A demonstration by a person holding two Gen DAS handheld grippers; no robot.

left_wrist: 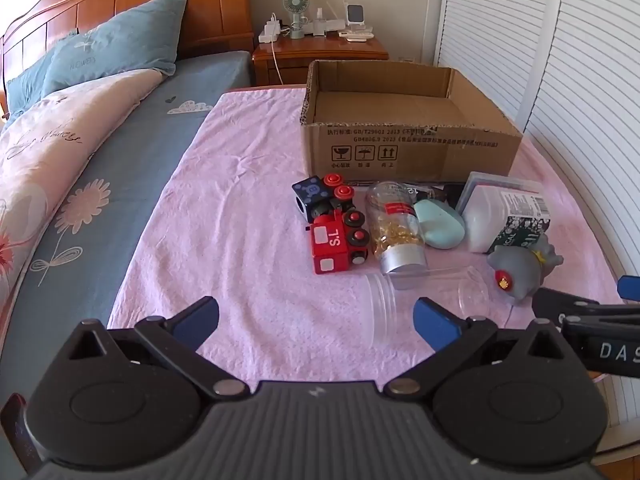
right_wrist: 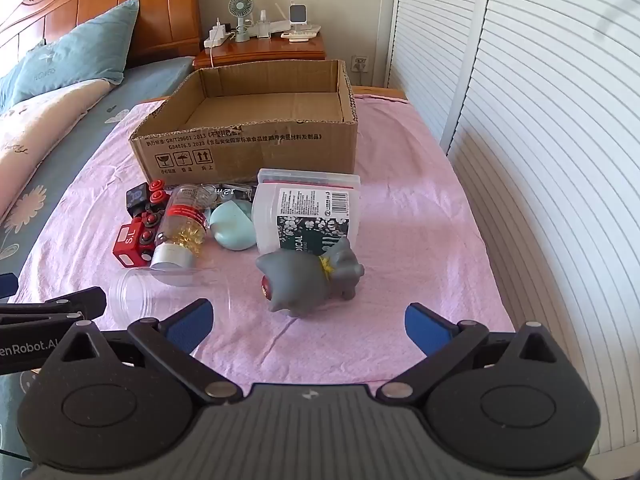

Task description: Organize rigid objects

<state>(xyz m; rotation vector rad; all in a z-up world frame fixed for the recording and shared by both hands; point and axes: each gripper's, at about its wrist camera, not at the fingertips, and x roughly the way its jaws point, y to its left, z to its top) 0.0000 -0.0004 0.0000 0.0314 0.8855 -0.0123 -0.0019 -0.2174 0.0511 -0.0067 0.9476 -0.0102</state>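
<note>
Two grippers, left gripper [left_wrist: 316, 318] and right gripper [right_wrist: 308, 320], hover spread wide and empty, since nothing's picked yet. Clutter like the red toy train [left_wrist: 338, 242], pill bottle [left_wrist: 394, 228] and grey figurine [right_wrist: 310, 276] sits bunched just before the empty cardboard box [right_wrist: 248, 152], probably its destination.

Bed w/ pillow [left_wrist: 120, 42], nightstand [left_wrist: 320, 56], fan [right_wrist: 241, 16], louvred doors [right_wrist: 540, 120].

Pink cloth [left_wrist: 240, 240] left of toy train [left_wrist: 336, 240] lies free; clutter fronts cardboard box [left_wrist: 400, 152].
</note>
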